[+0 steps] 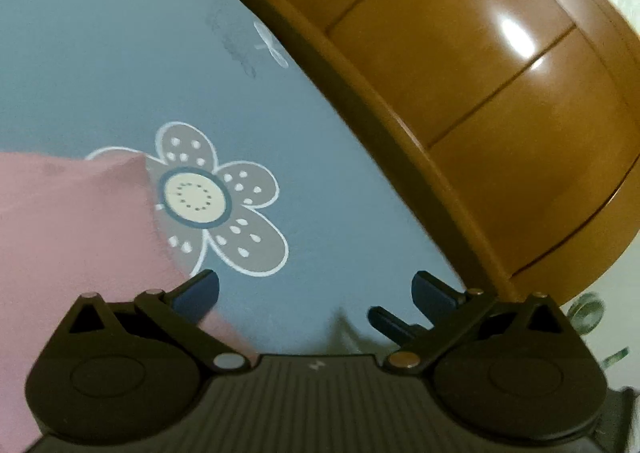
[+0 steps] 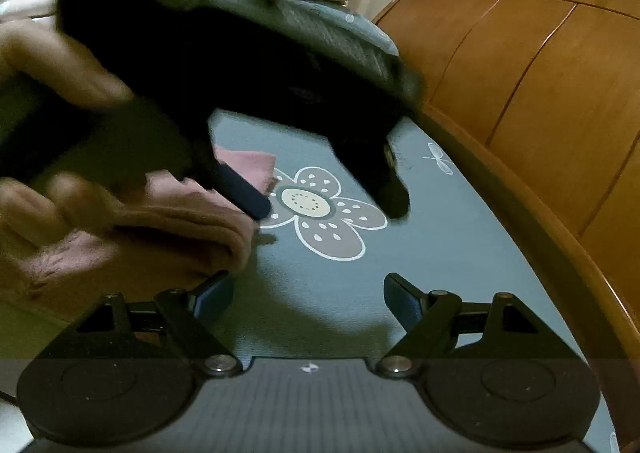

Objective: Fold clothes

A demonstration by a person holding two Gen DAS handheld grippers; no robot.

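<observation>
Writing is readable nowhere. Left gripper (image 1: 314, 295) stands wide with nothing between its jaws, and right gripper (image 2: 308, 295) the same. Pink garment (image 2: 160, 229) lies folded on the blue flowered bedsheet (image 1: 120, 53), beside the wooden headboard (image 2: 540, 93).

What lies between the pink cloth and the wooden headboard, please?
Only bare blue sheet with its printed flower separates the pink cloth from the headboard; both wrist views show it.
</observation>
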